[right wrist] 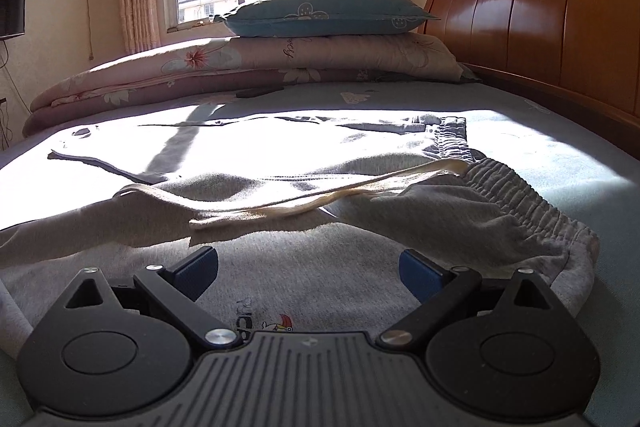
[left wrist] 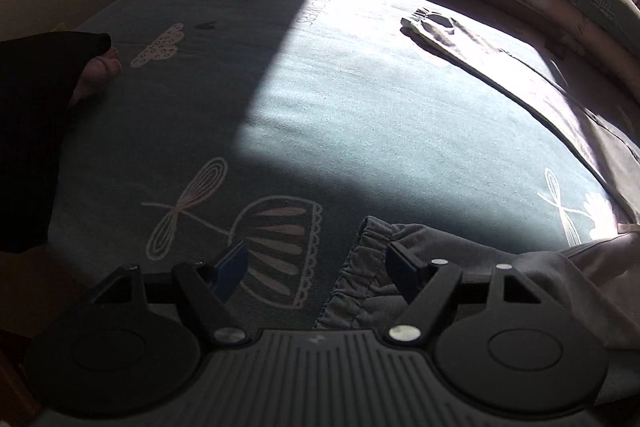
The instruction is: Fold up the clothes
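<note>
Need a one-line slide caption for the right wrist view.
Open right hand-held gripper above grey sweatpants spread on a sunlit bed, drawstring loose.

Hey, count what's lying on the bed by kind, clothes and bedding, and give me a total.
Grey sweatpants: 1
Pillow: 1
Folded quilts: 2
Total: 4
</note>
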`<state>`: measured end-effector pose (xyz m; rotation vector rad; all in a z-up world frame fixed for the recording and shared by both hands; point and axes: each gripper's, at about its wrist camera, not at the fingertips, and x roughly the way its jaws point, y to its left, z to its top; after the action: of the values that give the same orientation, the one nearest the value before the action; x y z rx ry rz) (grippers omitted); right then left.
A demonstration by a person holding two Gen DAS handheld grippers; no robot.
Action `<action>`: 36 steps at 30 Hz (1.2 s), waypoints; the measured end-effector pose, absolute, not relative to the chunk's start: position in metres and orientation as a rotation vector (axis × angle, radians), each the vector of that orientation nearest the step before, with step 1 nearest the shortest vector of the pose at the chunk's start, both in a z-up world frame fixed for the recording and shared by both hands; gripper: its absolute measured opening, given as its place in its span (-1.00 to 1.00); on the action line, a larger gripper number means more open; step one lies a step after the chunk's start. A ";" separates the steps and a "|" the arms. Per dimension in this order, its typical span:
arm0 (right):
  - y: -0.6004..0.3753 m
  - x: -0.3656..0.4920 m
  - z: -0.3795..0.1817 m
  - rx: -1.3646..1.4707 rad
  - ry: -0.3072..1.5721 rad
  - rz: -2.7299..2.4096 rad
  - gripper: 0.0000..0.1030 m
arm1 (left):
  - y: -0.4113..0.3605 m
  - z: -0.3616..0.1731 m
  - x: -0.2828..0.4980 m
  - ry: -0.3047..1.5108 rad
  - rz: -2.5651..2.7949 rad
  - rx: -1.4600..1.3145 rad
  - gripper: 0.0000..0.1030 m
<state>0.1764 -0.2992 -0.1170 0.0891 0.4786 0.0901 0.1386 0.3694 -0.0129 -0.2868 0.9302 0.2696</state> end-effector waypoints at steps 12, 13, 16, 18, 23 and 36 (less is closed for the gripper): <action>-0.125 0.201 -0.076 0.028 0.718 0.796 0.36 | 0.336 -0.052 0.119 0.792 0.073 -0.606 0.49; -0.108 0.206 -0.076 0.012 0.731 0.827 0.32 | 0.337 -0.056 0.120 0.793 0.058 -0.631 0.49; -0.065 0.228 -0.081 0.019 0.784 0.888 0.29 | 0.338 -0.065 0.119 0.785 0.027 -0.678 0.49; -0.047 0.243 -0.085 0.071 0.827 0.917 0.27 | 0.340 -0.072 0.119 0.786 0.003 -0.702 0.49; -0.019 0.272 -0.105 0.175 0.937 0.948 0.17 | 0.346 -0.090 0.116 0.804 -0.004 -0.747 0.49; 0.004 0.190 -0.085 -0.069 0.961 1.238 -0.73 | 0.363 -0.100 0.080 0.743 0.013 -0.912 0.49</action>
<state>0.1905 0.0038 -0.0846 -0.0695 0.9612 1.2378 0.0798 0.3632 -0.0997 -0.9123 0.7432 0.0132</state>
